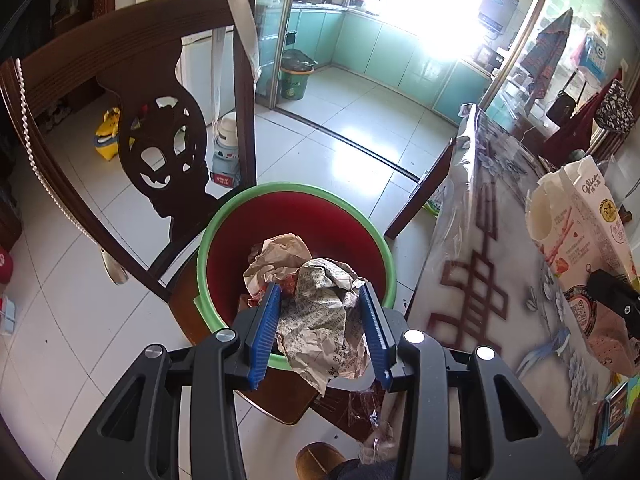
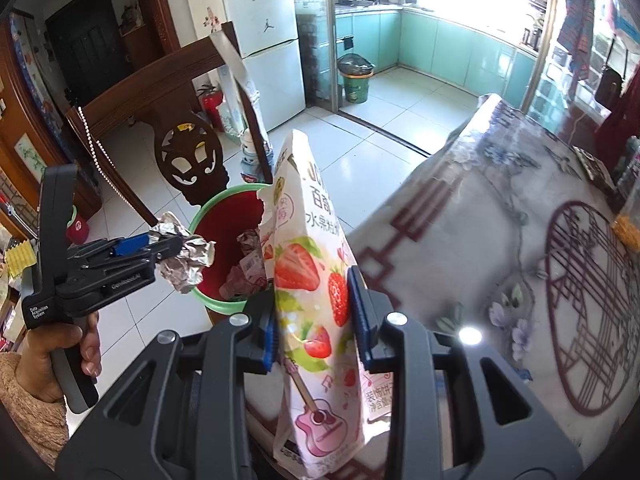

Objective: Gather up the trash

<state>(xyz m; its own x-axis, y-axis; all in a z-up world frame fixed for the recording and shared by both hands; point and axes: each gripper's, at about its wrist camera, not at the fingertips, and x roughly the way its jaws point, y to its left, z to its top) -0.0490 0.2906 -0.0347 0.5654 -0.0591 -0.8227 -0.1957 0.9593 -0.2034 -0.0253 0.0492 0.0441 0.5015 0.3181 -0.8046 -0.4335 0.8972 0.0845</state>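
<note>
Your left gripper (image 1: 322, 300) pinches a crumpled ball of printed paper (image 1: 326, 320) between its blue pads, held just above the near rim of the red bucket (image 1: 296, 216) with the green lip. The ball hides the near part of the bucket's inside; behind it you can make out a brown paper wad (image 1: 280, 254) and scraps of a reddish wrapper, though what those are is unclear. The bucket sits on the seat of a dark wooden chair (image 1: 132, 60), and your gripper covers most of that seat. Your right gripper (image 2: 314, 296) is clamped on an opened strawberry snack box (image 2: 308, 280), upright, between the bucket and the cloth-covered table (image 2: 500, 200). The box's bottom end is cut off at the frame edge, and the box blocks the bucket's right side in the right wrist view. From the left wrist view only the torn top of the box shows at the far right.
</note>
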